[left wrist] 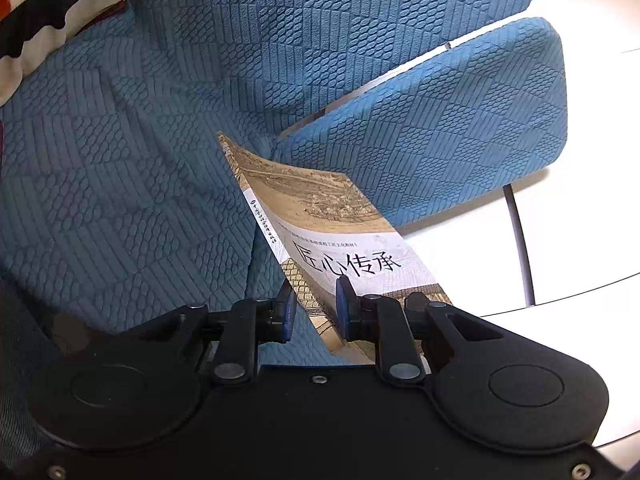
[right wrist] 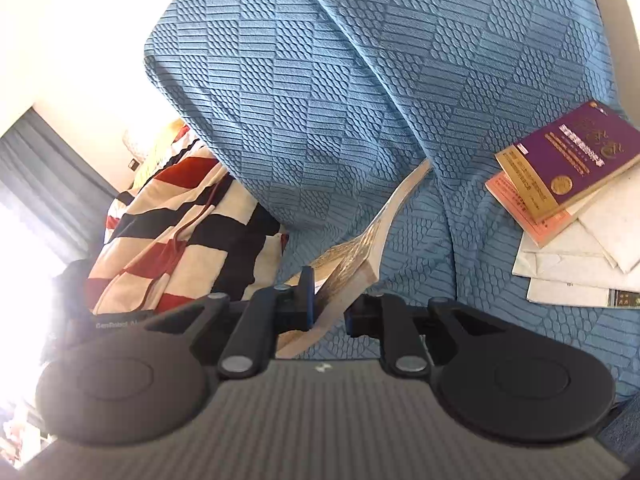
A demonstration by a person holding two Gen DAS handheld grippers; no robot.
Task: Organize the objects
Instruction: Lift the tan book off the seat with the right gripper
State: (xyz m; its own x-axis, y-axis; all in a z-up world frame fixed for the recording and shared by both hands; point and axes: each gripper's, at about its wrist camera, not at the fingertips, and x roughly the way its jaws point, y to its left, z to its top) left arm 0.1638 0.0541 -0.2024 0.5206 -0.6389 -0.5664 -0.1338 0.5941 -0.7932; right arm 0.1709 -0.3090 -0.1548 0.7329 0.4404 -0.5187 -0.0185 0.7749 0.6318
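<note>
- Your left gripper [left wrist: 316, 308] was pinching the near corner of the tan book [left wrist: 332, 216], blue pads on both covers.
- Your right gripper [right wrist: 330, 304] was clamped on the same book's [right wrist: 360, 252] page-edge side; book tilted, held off the blue sofa seat [right wrist: 420, 260].
- Striped blanket [right wrist: 168, 232] lay left of the book in the right view.
- Purple book [right wrist: 568, 156] sat on an orange book [right wrist: 528, 216] and white papers [right wrist: 576, 264], well apart on the seat.
- Blue armrest [left wrist: 460, 120] stood behind the tan book.

Cushion [right wrist: 320, 100] blocks ahead — seat [right wrist: 420, 240] beside purple book [right wrist: 568, 160] free.
</note>
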